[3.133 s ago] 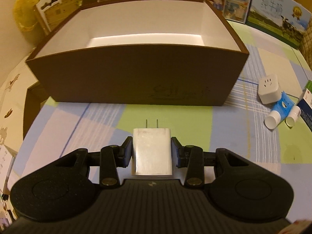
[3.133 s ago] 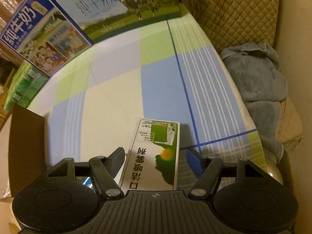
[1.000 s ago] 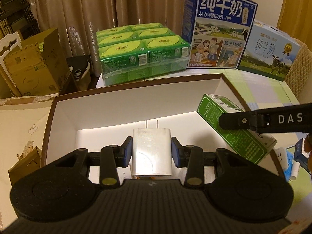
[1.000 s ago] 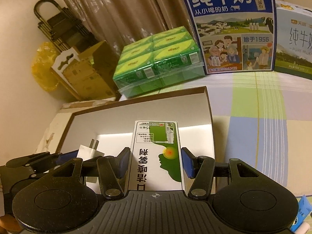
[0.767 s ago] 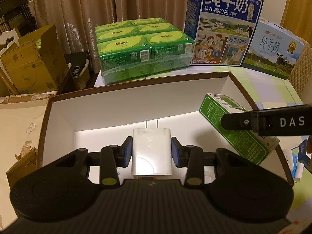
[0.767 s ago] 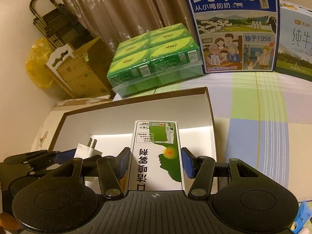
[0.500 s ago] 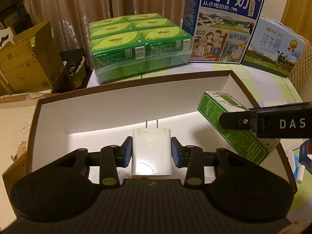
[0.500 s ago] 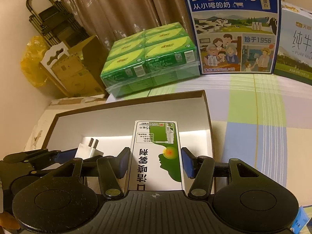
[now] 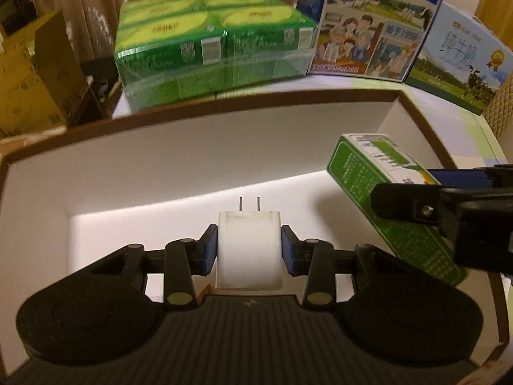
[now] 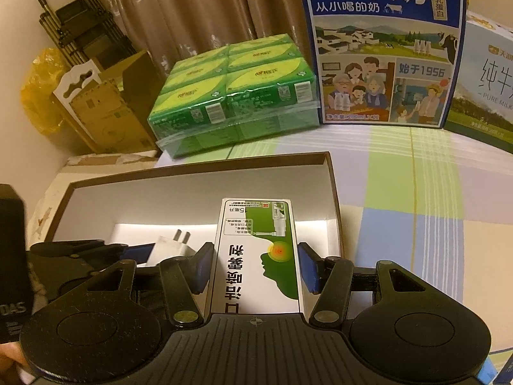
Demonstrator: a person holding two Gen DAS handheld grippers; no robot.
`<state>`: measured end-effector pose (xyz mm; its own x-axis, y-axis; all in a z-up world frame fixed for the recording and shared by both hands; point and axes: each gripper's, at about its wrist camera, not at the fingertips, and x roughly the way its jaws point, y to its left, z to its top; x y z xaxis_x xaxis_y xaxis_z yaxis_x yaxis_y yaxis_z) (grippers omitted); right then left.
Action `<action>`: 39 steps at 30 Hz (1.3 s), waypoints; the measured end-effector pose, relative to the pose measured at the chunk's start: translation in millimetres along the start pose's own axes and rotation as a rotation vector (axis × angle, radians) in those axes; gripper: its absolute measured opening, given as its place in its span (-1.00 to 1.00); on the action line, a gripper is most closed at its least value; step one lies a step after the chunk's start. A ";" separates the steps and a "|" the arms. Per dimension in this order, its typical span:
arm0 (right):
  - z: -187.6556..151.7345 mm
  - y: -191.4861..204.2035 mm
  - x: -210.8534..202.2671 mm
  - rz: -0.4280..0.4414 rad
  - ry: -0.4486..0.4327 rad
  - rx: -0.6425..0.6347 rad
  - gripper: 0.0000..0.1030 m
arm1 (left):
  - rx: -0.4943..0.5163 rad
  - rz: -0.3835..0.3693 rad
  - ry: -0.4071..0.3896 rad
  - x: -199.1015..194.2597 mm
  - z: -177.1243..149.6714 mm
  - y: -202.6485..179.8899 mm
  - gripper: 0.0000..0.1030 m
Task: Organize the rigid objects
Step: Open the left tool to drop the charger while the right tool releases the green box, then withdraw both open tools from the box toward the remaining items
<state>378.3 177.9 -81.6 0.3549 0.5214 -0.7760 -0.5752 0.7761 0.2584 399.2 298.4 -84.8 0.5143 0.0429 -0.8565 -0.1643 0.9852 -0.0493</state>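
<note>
My left gripper (image 9: 249, 250) is shut on a white plug adapter (image 9: 248, 250), prongs pointing away, held over the white inside of the brown open box (image 9: 198, 147). My right gripper (image 10: 255, 266) is shut on a green and white spray carton (image 10: 256, 256), held above the right part of the same box (image 10: 198, 186). In the left wrist view the carton (image 9: 384, 205) and the right gripper's black finger (image 9: 413, 208) reach in from the right. In the right wrist view the adapter (image 10: 171, 247) and the left gripper show at the left.
Behind the box stand a shrink-wrapped pack of green cartons (image 10: 237, 96), a tall blue milk case (image 10: 384, 48) and a second milk case (image 10: 484, 89). Cardboard boxes (image 10: 105, 109) stand at the back left. The checked tablecloth (image 10: 416, 208) runs to the right.
Both grippers have sunk toward the box with their objects still held; the box fills more of the left wrist view, and the left gripper has moved more than the right.
</note>
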 end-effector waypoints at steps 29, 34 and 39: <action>-9.0 -4.5 -14.8 0.044 -0.050 -0.007 0.25 | -0.053 0.045 -0.071 -65.3 -17.7 34.5 0.04; -14.9 -1.7 -30.5 0.054 -0.061 -0.013 0.27 | -0.067 0.048 -0.095 -84.9 -26.4 35.3 0.04; -24.8 4.5 -49.6 0.060 -0.075 -0.030 0.29 | -0.073 0.044 -0.113 -106.9 -38.2 32.6 0.04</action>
<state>339.8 146.8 -56.2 0.3726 0.5922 -0.7145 -0.6182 0.7326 0.2848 306.7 319.5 -14.5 0.5964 0.1086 -0.7953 -0.2475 0.9674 -0.0535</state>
